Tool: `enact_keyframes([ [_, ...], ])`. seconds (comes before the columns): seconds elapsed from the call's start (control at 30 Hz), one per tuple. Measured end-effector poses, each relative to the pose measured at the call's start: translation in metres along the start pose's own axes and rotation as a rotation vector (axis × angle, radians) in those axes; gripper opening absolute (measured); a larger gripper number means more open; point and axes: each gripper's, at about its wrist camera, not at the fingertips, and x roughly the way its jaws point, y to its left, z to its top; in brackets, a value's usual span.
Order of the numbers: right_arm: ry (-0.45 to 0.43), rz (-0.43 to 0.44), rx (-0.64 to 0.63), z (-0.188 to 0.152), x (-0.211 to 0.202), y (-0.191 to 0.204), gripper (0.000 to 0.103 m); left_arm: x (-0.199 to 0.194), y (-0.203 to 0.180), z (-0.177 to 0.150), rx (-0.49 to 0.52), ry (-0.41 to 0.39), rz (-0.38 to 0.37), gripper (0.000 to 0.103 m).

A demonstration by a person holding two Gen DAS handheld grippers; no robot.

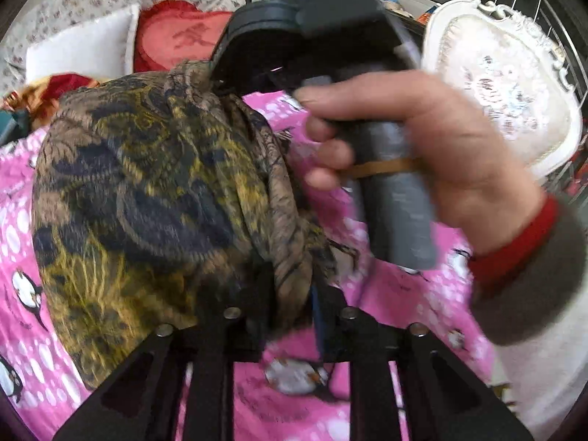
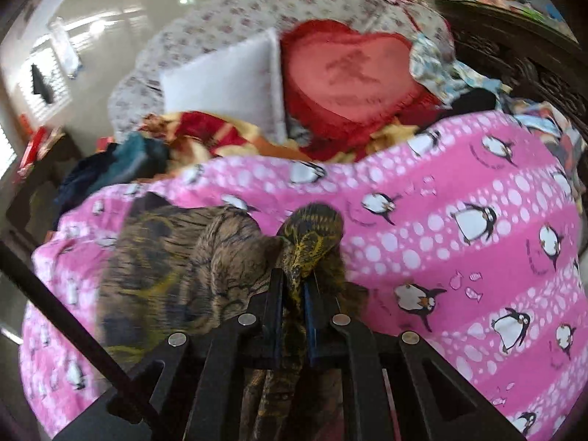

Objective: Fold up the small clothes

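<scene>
- Left gripper [image 1: 290,316]: jaws drawn close together, clamped on a bunched fold of the patterned garment [image 1: 154,198]; the cloth is draped over and to the left of the jaws, raised above the bed.
- Right gripper [image 2: 294,294]: jaws nearly together, clamped on a gathered edge of the patterned garment [image 2: 176,268]; a tuft of cloth stands up between and beyond the fingertips, and more hangs below the jaws.
- Patterned garment: thin fabric printed in brown, mustard yellow and dark blue; held by both grippers, with its remainder spread on the penguin blanket [image 2: 459,242] in the right wrist view.
- Right hand [image 1: 433,143]: seen in the left wrist view, wrapped round the grey handle [image 1: 397,198] of the right gripper's body; a tan rubber band [image 1: 386,167] is looped round the handle; a red cuff is shown at the wrist.
- Penguin blanket: pink, with white dots and penguins, laid over the bed.
- Heart-shaped cushion [image 2: 349,73]: red, bearing a darker red character, too blurred to be read.
- White pillow [image 2: 228,88]: set just left of the heart-shaped cushion, touching it.
- White ornate chair back [image 1: 503,81]: beyond the right hand.
- No legible brand or label is recorded.
</scene>
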Motion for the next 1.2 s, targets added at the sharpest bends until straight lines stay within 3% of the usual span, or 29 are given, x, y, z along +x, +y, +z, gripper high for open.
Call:
enact_keyframes([
  [0.07, -0.007, 0.018, 0.033, -0.001, 0.001, 0.0, 0.011, -0.019, 0.003, -0.004, 0.019, -0.001, -0.008, 0.048],
  [0.13, -0.034, 0.046, 0.06, 0.0, -0.011, -0.001, 0.015, -0.047, 0.013, -0.01, 0.031, -0.052, 0.028, 0.067],
  [0.17, -0.043, 0.066, 0.077, 0.0, -0.019, -0.003, 0.023, -0.059, 0.02, -0.013, 0.033, -0.075, 0.043, 0.071],
  [0.2, -0.06, 0.086, 0.104, 0.0, -0.03, -0.008, 0.043, -0.071, 0.028, -0.016, 0.036, -0.098, 0.064, 0.071],
  [0.27, -0.098, 0.112, 0.144, -0.002, -0.046, -0.013, 0.072, -0.086, 0.046, -0.021, 0.025, -0.129, 0.133, 0.071],
  [0.3, -0.113, 0.14, 0.148, -0.004, -0.053, -0.012, 0.076, -0.088, 0.054, -0.022, 0.013, -0.138, 0.171, 0.071],
  [0.37, -0.093, 0.164, 0.132, -0.005, -0.053, -0.005, 0.076, -0.086, 0.078, -0.021, -0.032, -0.125, 0.228, 0.071],
  [0.47, -0.043, 0.133, 0.079, -0.009, -0.034, 0.015, 0.076, -0.067, 0.108, -0.021, -0.117, -0.079, 0.248, 0.071],
  [0.5, -0.025, 0.116, 0.054, -0.009, -0.026, 0.023, 0.07, -0.057, 0.11, -0.017, -0.128, -0.067, 0.258, 0.071],
  [0.53, -0.021, 0.098, 0.025, -0.011, -0.02, 0.027, 0.056, -0.051, 0.116, -0.015, -0.135, -0.059, 0.262, 0.071],
  [0.57, -0.026, 0.043, -0.028, -0.011, -0.013, 0.034, 0.012, -0.045, 0.117, -0.013, -0.138, -0.049, 0.262, 0.071],
  [0.6, -0.03, -0.024, -0.074, -0.009, -0.007, 0.04, 0.009, -0.037, 0.121, -0.011, -0.14, -0.035, 0.261, 0.071],
  [0.73, -0.052, -0.102, -0.071, -0.005, 0.004, 0.026, 0.008, -0.012, 0.125, -0.007, -0.146, 0.002, 0.245, 0.071],
  [0.87, -0.012, -0.042, 0.079, -0.013, 0.016, -0.008, 0.009, -0.008, 0.124, -0.013, -0.167, 0.021, 0.241, 0.071],
  [0.93, -0.024, -0.022, 0.118, -0.017, 0.005, -0.015, 0.017, -0.021, 0.122, -0.019, -0.165, 0.019, 0.25, 0.071],
  [1.0, -0.046, -0.021, 0.155, -0.024, -0.022, -0.021, 0.037, -0.033, 0.122, -0.023, -0.154, -0.006, 0.264, 0.071],
  [1.07, -0.057, 0.033, 0.14, -0.036, -0.049, -0.019, 0.04, -0.043, 0.123, -0.027, -0.158, -0.031, 0.279, 0.071],
  [1.1, -0.063, 0.066, 0.113, -0.047, -0.065, -0.014, 0.048, -0.045, 0.124, -0.027, -0.167, -0.037, 0.277, 0.071],
  [1.2, -0.043, 0.068, 0.032, -0.083, -0.084, 0.005, 0.057, -0.043, 0.129, -0.028, -0.211, -0.041, 0.273, 0.071],
])
